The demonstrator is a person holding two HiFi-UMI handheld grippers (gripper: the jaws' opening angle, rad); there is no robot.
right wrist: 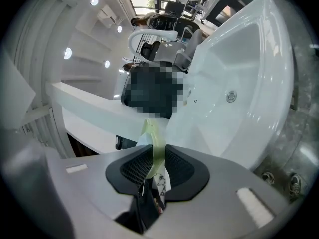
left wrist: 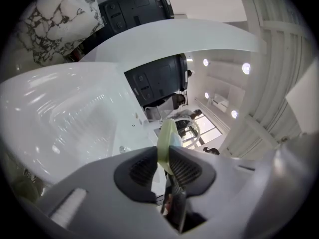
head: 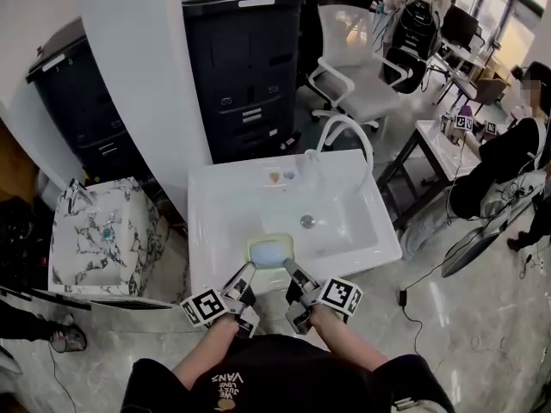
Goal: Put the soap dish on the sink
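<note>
A pale green soap dish [head: 270,252] with a light blue inside hangs over the near rim of the white sink [head: 215,231]. Both grippers grip it at once. My left gripper [head: 247,274] is shut on its left edge, and the left gripper view shows the dish's thin green rim [left wrist: 166,143] pinched between the black pads. My right gripper [head: 292,274] is shut on its right edge, with the rim [right wrist: 154,146] clamped between its pads. The basin [head: 331,222], its drain [head: 307,221] and the curved white tap [head: 344,132] lie beyond the dish.
A marble-patterned basin [head: 99,235] stands at the left. Dark cabinets [head: 245,67] and a white pillar [head: 142,67] rise behind the sink. A white office chair [head: 353,63] sits behind the tap, and a seated person [head: 508,157] is at the right by a small table.
</note>
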